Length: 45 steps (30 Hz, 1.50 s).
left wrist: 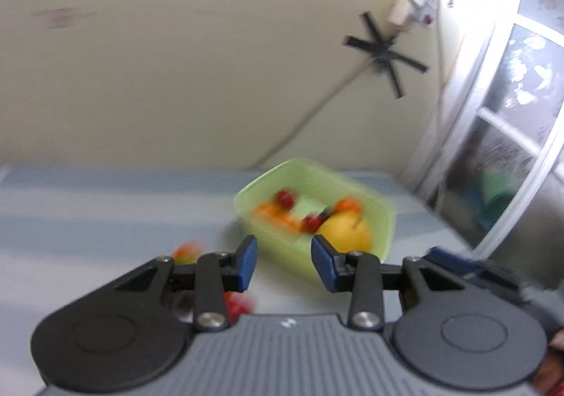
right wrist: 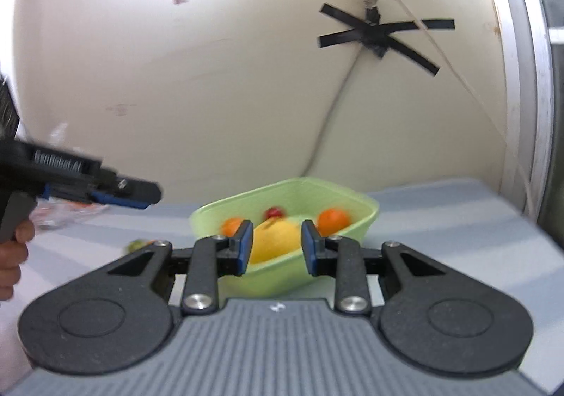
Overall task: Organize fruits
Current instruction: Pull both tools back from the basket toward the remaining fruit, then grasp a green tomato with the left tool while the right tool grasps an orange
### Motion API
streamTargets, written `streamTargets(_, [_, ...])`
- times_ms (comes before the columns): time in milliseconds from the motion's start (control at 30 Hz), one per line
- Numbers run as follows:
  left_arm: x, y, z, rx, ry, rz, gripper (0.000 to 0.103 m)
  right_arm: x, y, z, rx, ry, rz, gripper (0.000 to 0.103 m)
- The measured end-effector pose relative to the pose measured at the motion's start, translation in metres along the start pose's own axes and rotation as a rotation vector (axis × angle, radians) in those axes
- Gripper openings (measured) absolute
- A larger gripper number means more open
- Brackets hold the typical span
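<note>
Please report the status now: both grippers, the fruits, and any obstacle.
Left gripper open, empty. Right gripper open, empty. Green tub holds yellow fruit, oranges, red ones; loose fruit on table. Nothing blocking.

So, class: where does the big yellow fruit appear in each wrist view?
Left wrist: yellow fruit in the green bin, near right corner, just beyond the right fingertip.
Right wrist: yellow fruit centred between the fingers, in the bin's front.
Shared landmark: black tape cross.

The bowl [right wrist: 356, 211] stands on the table [right wrist: 458, 220] near the wall [right wrist: 211, 79]; several fruits [right wrist: 275, 237] lie inside, and perhaps two more fruits [left wrist: 187, 251] lie left of it.
</note>
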<state>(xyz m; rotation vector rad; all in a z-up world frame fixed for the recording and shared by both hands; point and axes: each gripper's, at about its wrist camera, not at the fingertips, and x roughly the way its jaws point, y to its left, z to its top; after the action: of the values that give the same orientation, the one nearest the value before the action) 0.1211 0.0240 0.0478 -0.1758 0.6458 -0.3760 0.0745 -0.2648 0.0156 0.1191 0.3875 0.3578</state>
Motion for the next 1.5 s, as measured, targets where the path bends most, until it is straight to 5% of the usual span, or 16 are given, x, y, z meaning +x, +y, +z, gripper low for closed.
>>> streamTargets(167, [-0.041, -0.001, -0.072, 0.002, 0.023, 0.198, 0.033, -0.034, 0.027, -0.037, 0.072, 0.057, 0.049, 0.032])
streamTargets(533, [-0.079, -0.039, -0.141, 0.058, 0.021, 0.323, 0.035, -0.083, 0.088, -0.097, 0.093, 0.162, 0.081, 0.033])
streamTargets(967, [-0.090, -0.030, -0.149, 0.019, 0.009, 0.439, 0.037, -0.093, 0.101, -0.101, 0.066, 0.156, 0.110, 0.032])
streamTargets(1500, [-0.070, -0.010, -0.137, -0.006, 0.018, 0.406, 0.037, -0.063, 0.088, -0.081, 0.063, 0.158, 0.070, 0.032])
